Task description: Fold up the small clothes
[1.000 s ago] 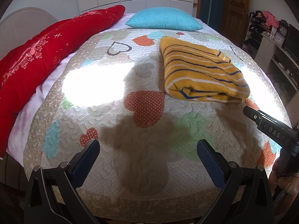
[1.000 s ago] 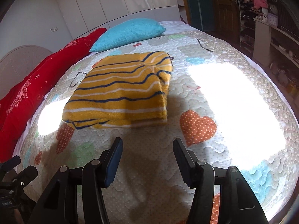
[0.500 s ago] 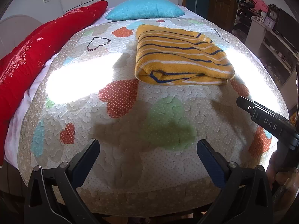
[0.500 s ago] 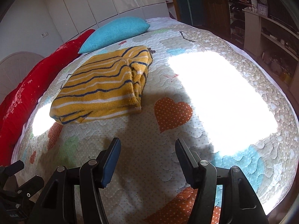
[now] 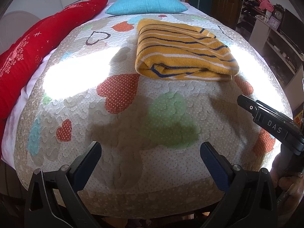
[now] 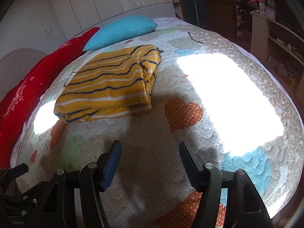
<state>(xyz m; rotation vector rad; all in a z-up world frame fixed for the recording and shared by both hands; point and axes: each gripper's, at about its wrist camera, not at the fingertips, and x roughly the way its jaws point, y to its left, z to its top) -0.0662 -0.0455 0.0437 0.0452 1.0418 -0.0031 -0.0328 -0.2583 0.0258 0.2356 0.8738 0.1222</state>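
Note:
A folded yellow garment with navy and white stripes (image 5: 182, 51) lies on the heart-patterned quilt (image 5: 133, 125), also in the right wrist view (image 6: 112, 83). My left gripper (image 5: 151, 152) is open and empty over the near end of the bed, well short of the garment. My right gripper (image 6: 150, 152) is open and empty, also short of the garment and to its right. The right gripper's body (image 5: 273, 127) shows at the right edge of the left wrist view.
A turquoise pillow (image 5: 146, 4) and a long red cushion (image 5: 38, 43) lie at the head and left side of the bed. Shelves with clutter (image 6: 275, 28) stand to the right. Bright sun patches fall on the quilt (image 6: 226, 87).
Both grippers have pulled back toward the foot of the bed, so the folded garment appears farther away. Both stay open; the garment has not moved.

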